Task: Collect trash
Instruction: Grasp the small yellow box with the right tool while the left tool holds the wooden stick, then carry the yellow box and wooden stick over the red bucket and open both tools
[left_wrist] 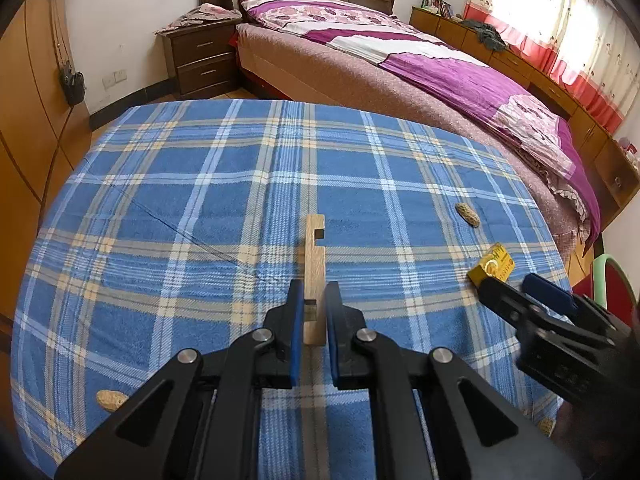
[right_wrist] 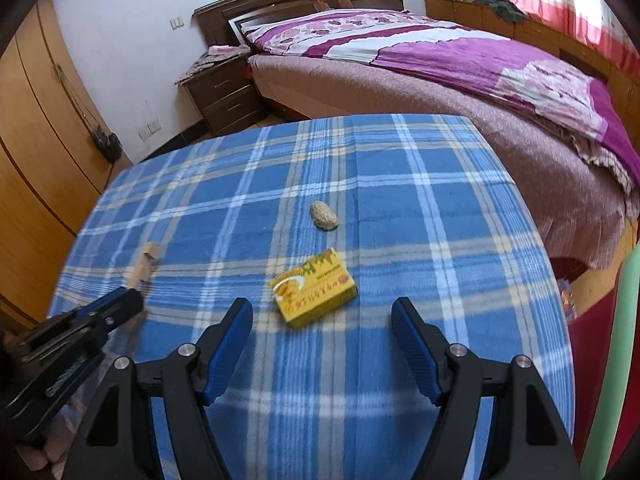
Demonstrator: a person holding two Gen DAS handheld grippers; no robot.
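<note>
Our left gripper [left_wrist: 314,304] clamps a flat notched wooden strip [left_wrist: 314,256]. Our right gripper [right_wrist: 322,316] gapes wide just short of the yellow cardboard box [right_wrist: 314,288] on the plaid cloth [right_wrist: 420,208], nothing between its pads.

Both wrist views angled down, close over plaid tablecloth [left_wrist: 200,184], sharing yellow box [right_wrist: 314,288]

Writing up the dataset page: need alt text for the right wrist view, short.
The right tool hangs open just short of a small yellow printed cardboard box lying on a blue plaid tablecloth. A tan peanut shell lies beyond the box, and at left the left tool grips a notched pale wooden strip.
</note>
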